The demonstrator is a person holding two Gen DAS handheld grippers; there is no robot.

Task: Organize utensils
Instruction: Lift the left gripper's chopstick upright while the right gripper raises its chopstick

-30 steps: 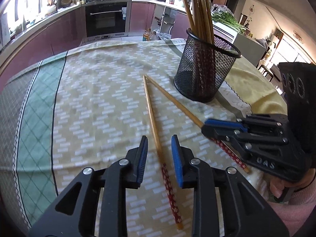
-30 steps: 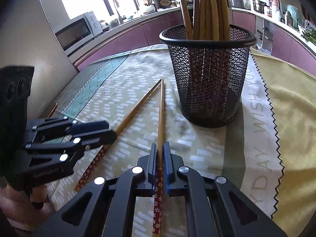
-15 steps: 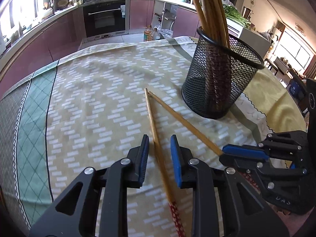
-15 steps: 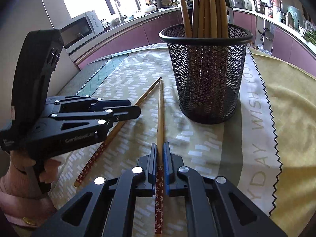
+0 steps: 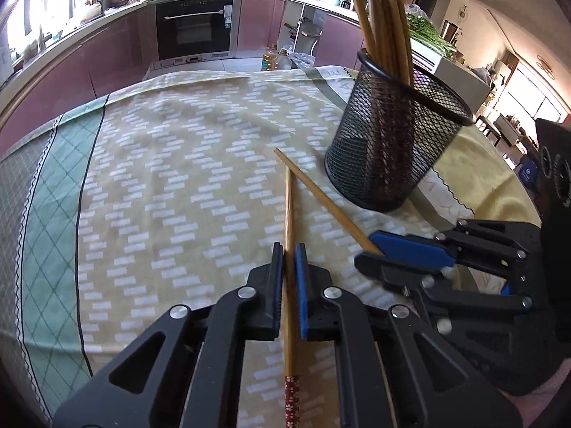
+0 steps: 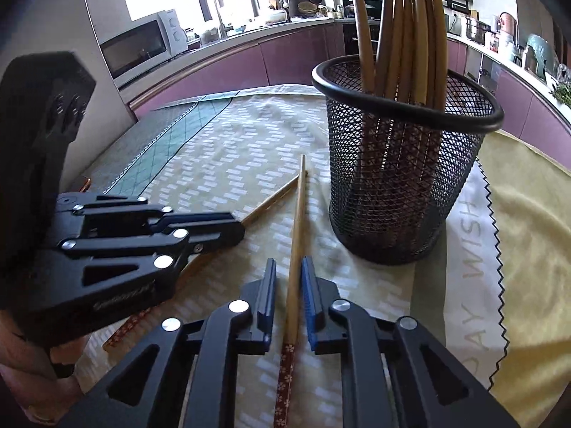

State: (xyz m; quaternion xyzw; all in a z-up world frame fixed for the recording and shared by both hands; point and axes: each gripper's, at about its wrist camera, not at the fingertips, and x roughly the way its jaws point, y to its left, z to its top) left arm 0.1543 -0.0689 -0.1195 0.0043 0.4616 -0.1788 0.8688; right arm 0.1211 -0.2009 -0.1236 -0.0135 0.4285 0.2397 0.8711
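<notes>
Clamping one chopstick each: L tongs [image 5: 288,255] have just closed, pads tight on the left chopstick [image 5: 289,207] at its bare wood, just past the red patterned end. R tongs [image 6: 289,271] are clenched on the right chopstick [image 6: 298,214] the same way. The sticks' far tips cross over the patterned cloth [image 5: 160,178]. A mesh cup [image 6: 392,185] stands upright to the far right of the tips, near but apart, w/ a bunch of other chopsticks [image 6: 403,35] leaning inside.
</notes>
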